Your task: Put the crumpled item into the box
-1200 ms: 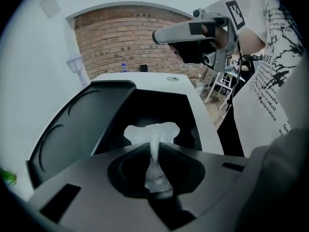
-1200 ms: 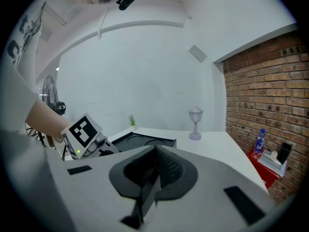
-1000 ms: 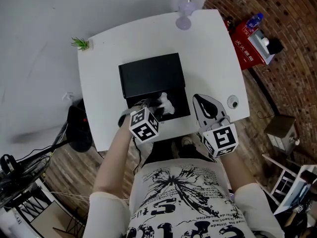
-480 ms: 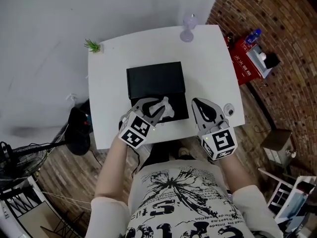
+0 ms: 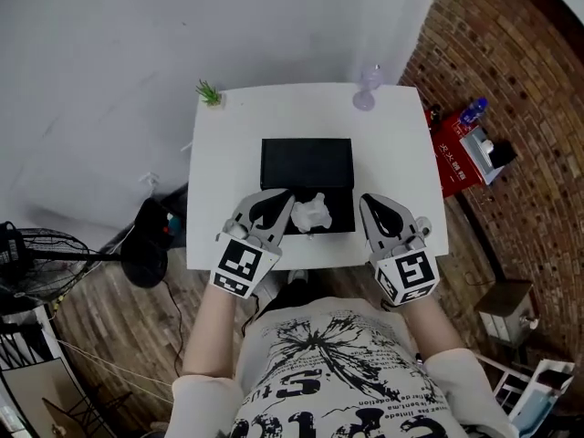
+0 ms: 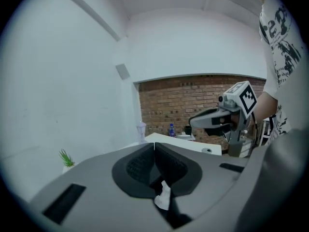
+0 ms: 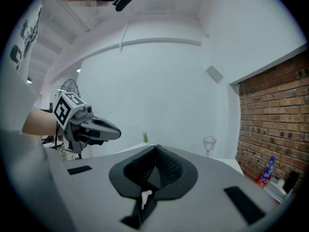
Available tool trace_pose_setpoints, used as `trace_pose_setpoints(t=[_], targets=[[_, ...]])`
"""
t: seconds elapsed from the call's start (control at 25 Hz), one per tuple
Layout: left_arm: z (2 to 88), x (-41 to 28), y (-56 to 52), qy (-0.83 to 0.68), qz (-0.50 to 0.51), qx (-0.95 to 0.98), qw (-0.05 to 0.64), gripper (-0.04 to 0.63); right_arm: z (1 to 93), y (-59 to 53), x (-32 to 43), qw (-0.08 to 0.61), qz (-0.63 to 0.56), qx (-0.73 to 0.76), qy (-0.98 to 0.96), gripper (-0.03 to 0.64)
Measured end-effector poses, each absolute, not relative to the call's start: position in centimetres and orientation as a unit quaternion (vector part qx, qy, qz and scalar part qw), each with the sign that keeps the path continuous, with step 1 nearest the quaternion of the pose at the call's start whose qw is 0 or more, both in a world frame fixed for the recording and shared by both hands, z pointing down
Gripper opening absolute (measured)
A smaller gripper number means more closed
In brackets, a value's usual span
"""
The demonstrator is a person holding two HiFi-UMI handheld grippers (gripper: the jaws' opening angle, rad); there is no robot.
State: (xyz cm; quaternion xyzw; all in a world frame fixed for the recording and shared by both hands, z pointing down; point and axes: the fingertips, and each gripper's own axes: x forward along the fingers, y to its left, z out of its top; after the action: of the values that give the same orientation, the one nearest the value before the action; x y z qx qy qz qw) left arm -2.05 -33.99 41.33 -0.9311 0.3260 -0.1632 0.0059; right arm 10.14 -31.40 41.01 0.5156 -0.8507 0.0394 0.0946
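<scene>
On the white table (image 5: 228,153) stands a black box (image 5: 343,213) with its lid (image 5: 307,161) lying open behind it. The crumpled white item (image 5: 313,213) lies inside the box near its front. My left gripper (image 5: 284,197) is over the box's front left corner, just left of the item, shut with nothing between the pads. In the left gripper view its fingertips (image 6: 154,145) meet. My right gripper (image 5: 368,201) hovers right of the box, also shut and empty, and shows in its own view (image 7: 157,148).
A small green plant (image 5: 209,92) and a clear lamp-like ornament (image 5: 368,88) stand at the table's far corners. A small round object (image 5: 422,228) sits near the right edge. On the floor are a red box (image 5: 453,149), a black bin (image 5: 146,245) and a fan (image 5: 36,254).
The left gripper's jaws opened around the crumpled item, which now lies in the box; the gripper drew back a little and shut. The right gripper stayed beside the box.
</scene>
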Motion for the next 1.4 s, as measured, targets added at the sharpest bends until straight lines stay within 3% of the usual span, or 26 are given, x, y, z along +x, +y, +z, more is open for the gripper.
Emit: trace_pose_setpoints(t=[0.36, 1.4], targets=[[34.8, -6.8, -30.9, 0.411, -0.085, -0.907, 0.025, 0.014, 37.4, -29.2, 9.0, 0.071, 0.012, 0.521, -0.85, 0.014], [34.8, -6.4, -29.7, 0.424, -0.103, -0.9, 0.023, 0.014, 37.0, -28.6, 9.3, 0.069, 0.002, 0.507, -0.859, 0.012]])
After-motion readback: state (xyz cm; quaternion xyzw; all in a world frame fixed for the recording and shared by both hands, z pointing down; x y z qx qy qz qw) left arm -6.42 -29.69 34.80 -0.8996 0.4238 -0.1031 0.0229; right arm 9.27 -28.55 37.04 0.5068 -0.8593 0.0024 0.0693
